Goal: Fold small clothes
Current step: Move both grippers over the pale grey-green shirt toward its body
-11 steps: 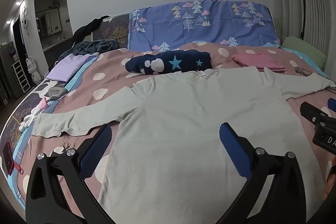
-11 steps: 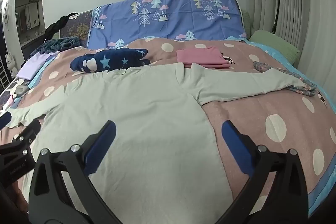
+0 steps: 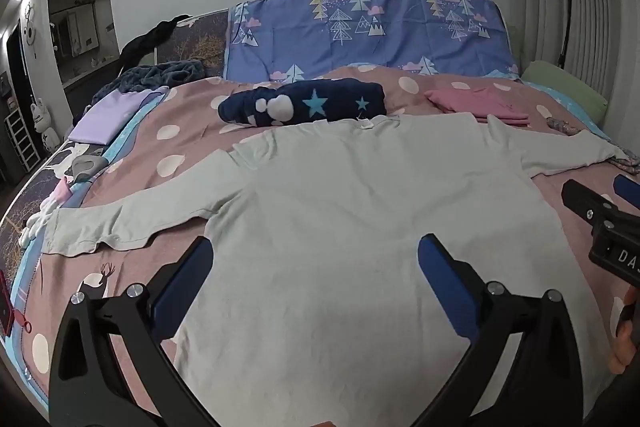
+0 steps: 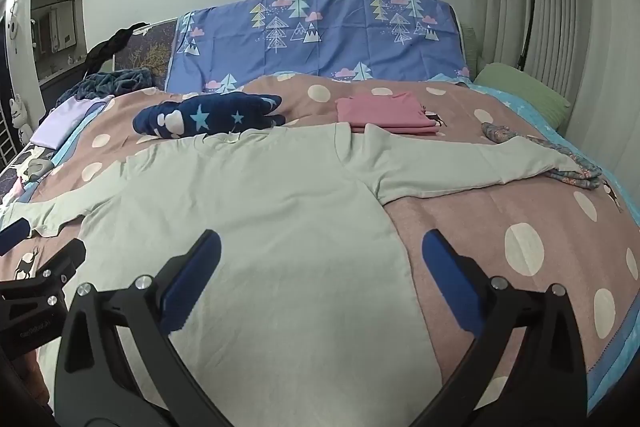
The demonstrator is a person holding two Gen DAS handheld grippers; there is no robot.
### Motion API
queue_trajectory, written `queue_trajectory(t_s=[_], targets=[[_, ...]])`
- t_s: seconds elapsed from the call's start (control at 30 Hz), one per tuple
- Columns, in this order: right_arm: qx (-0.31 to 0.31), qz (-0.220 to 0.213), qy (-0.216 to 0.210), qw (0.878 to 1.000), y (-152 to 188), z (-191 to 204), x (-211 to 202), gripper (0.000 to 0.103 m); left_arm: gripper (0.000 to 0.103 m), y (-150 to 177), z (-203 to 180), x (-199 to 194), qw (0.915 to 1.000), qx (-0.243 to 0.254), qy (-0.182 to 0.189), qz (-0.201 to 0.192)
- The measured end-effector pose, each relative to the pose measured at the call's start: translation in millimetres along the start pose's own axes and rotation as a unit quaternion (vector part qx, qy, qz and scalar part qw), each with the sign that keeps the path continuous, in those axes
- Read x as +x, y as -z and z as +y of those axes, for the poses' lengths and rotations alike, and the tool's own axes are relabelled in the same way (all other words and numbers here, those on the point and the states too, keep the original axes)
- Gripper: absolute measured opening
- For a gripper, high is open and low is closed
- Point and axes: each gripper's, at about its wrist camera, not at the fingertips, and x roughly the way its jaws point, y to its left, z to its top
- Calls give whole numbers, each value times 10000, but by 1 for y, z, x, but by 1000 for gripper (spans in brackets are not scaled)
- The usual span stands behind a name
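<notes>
A pale green long-sleeved shirt (image 3: 360, 211) lies flat on the bed with both sleeves spread out; it also shows in the right wrist view (image 4: 256, 211). My left gripper (image 3: 316, 259) is open and empty above the shirt's lower left part. My right gripper (image 4: 320, 255) is open and empty above the shirt's lower right edge, one finger over the shirt and one over the bedspread. The right gripper's body shows at the right edge of the left wrist view (image 3: 608, 227).
The pink polka-dot bedspread (image 4: 500, 211) covers the bed. A navy star-print bundle (image 3: 304, 103) and a folded pink garment (image 4: 384, 113) lie beyond the shirt. A folded lilac cloth (image 3: 108, 115) lies at the left, a patterned cloth (image 4: 576, 171) by the right sleeve end, a green pillow (image 4: 520, 87) far right.
Both grippers have moved slightly; the view has shifted a little, and the shirt lies as before.
</notes>
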Motion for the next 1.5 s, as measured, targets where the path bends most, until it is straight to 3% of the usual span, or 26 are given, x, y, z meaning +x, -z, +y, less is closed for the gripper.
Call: queue_trajectory(t_s=[0.2,0.73,0.93,1.2,1.5], targets=[[-61,-105,59,9999,-3,-23,-9,101,102,1,-6,-5,9999,138,27,-76],[-30,-201,101,9997,-3,-29,-15,101,102,8,-7,-4,9998,71,182,-24],[17,-147,165,9998,0,-30,-13,101,102,10,-12,-11,9993,242,-43,-287],[55,-57,142,9999,2,-30,-10,101,102,9,-4,-14,9987,59,56,-496],[165,97,159,9997,2,-29,-6,101,102,12,-4,-3,9998,47,141,-141]])
